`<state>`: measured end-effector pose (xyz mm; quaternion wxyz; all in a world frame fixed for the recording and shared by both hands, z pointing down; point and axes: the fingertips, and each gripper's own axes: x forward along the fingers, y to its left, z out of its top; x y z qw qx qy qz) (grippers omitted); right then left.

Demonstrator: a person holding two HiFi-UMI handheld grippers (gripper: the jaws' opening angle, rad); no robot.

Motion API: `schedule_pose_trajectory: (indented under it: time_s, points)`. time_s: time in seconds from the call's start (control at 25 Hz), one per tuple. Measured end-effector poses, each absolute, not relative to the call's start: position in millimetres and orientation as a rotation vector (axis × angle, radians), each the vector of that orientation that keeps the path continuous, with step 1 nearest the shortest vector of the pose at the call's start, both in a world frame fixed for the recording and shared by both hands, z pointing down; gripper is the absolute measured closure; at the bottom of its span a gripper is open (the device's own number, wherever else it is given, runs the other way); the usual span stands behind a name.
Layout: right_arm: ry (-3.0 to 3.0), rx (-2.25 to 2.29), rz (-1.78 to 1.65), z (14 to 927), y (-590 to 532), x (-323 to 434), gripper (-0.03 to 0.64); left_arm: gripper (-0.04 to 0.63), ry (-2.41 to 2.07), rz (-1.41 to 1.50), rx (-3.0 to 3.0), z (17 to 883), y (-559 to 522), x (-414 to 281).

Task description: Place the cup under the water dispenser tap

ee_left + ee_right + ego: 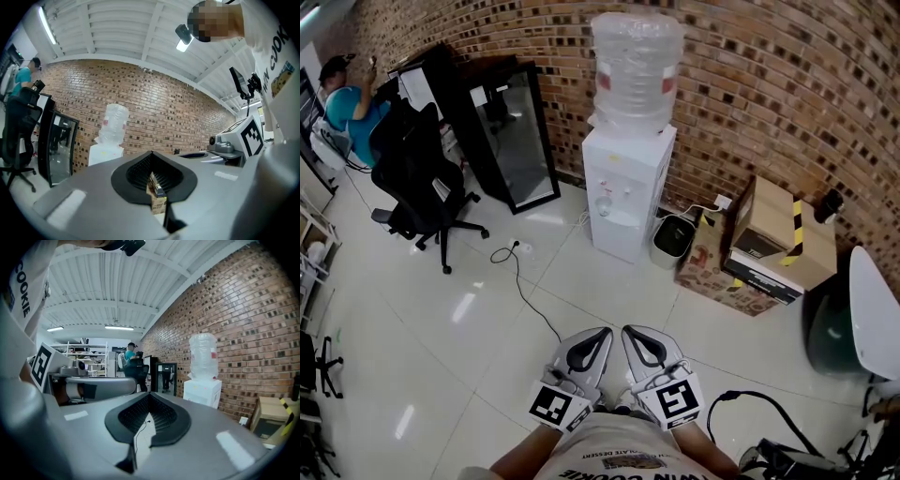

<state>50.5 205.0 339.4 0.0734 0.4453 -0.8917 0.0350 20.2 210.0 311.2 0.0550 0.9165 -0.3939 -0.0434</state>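
A white water dispenser (623, 192) with a clear bottle on top stands against the brick wall, ahead of me across the tiled floor. It also shows in the left gripper view (108, 140) and in the right gripper view (202, 380). No cup shows in any view. My left gripper (602, 334) and right gripper (630, 334) are side by side low in the head view, held close to my body and pointing toward the dispenser. The left gripper (150, 154) has its jaws together with nothing in them. So does the right gripper (149, 395).
Right of the dispenser sit a small white bin (673, 241) and stacked cardboard boxes (773, 239). A black-framed glass panel (520, 141) leans on the wall at left, with a black office chair (417, 173) and a seated person (347, 108) beyond. A cable (525, 281) trails on the floor.
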Motion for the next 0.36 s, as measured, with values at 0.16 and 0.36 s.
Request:
schedule_pose_trajectory:
  time_s: [0.16,0.36]
  points:
    - [-2.674,1.343,0.111,338.7,207.6,46.0,0.612,0.604,-1.19,-0.138,2.787,309.3,213.7,15.9]
    - [-2.678,1.322,0.095,339.0,213.0,37.0,0.612,0.604,-1.202,-0.146,2.781,309.8,215.9,6.5]
